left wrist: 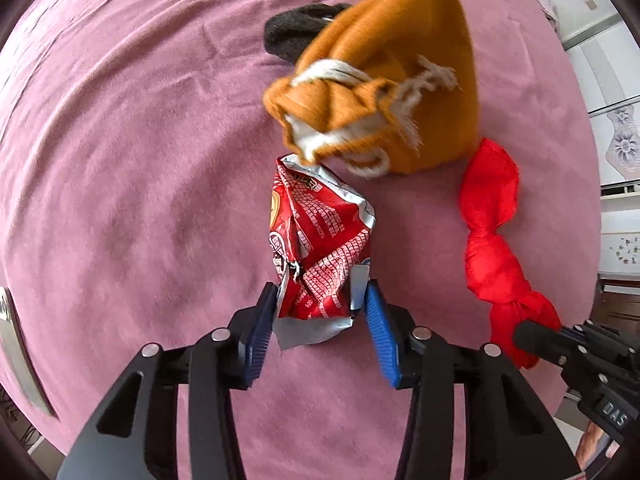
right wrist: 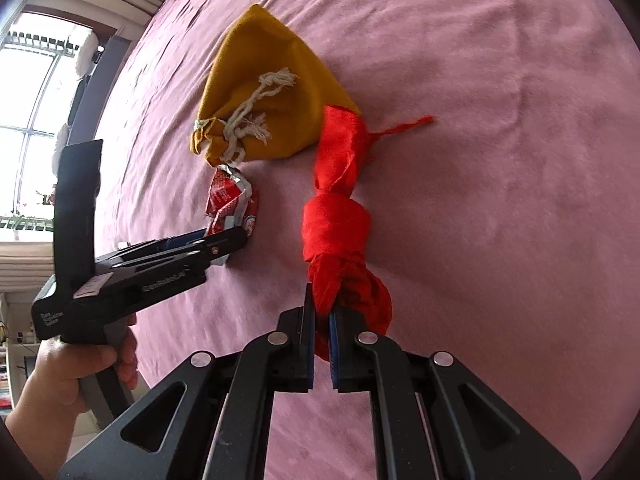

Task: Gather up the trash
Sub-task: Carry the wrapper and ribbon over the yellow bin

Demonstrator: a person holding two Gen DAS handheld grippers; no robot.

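Left claw (left wrist: 320, 312): blue pads spread either side of the crumpled red snack wrapper (left wrist: 320, 248), left pad touching its foil edge, right pad just beside it; firm pinch not certain. Wrapper lying on the pink bed cover (left wrist: 120, 160), straight ahead between the fingers. Beyond the wrapper's far tip, touching or nearly so: mustard drawstring pouch (left wrist: 400, 80) with frayed white cord. Behind the pouch, farther still: a dark grey item (left wrist: 292, 36), partly hidden. Off to the right of this claw: twisted red cloth (left wrist: 492, 232).

Right claw (right wrist: 322, 332): pads pressed nearly together, pinching the near knotted end of the red cloth, remainder stretching ahead toward the pouch's corner. To its left: the other tool, gripped by a bare hand (right wrist: 76, 364), wrapper at its tip.
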